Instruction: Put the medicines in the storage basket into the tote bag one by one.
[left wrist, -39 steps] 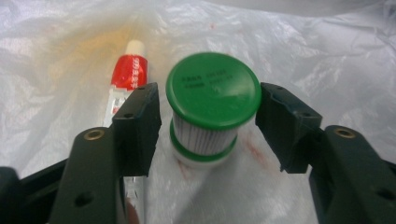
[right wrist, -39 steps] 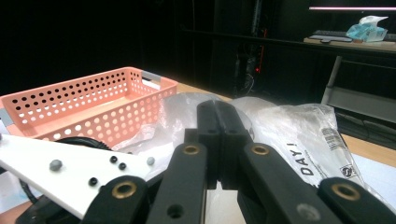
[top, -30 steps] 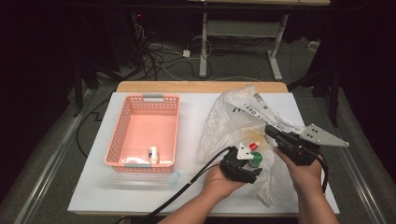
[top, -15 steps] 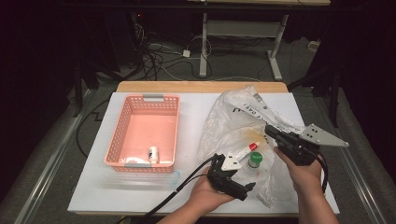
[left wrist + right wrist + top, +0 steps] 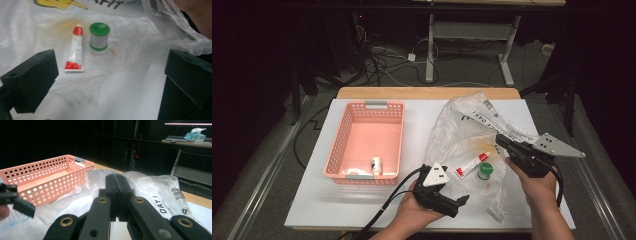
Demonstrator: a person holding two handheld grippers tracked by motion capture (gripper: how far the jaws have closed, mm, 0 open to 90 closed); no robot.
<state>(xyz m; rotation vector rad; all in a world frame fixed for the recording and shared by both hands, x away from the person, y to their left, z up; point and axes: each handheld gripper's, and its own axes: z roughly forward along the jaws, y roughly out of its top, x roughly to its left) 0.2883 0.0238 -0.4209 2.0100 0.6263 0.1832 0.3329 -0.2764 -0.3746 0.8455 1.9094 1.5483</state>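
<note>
On the plastic bag [image 5: 472,135] printed "DAY!", right tongs [image 5: 501,140] pinch its film; left tongs [image 5: 460,202], just opened, are spread and empty beside the tube [image 5: 74,51].

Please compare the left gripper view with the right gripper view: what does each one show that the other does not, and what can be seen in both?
Left gripper view alone: a red-and-white tube lying beside an upright green-capped jar, with the left gripper standing open and nothing between its jaws. Right gripper view alone: the pink basket, and the right gripper with its jaws pressed together; whether they pinch the bag cannot be told. Shared: the clear plastic bag with printing on it.
</note>
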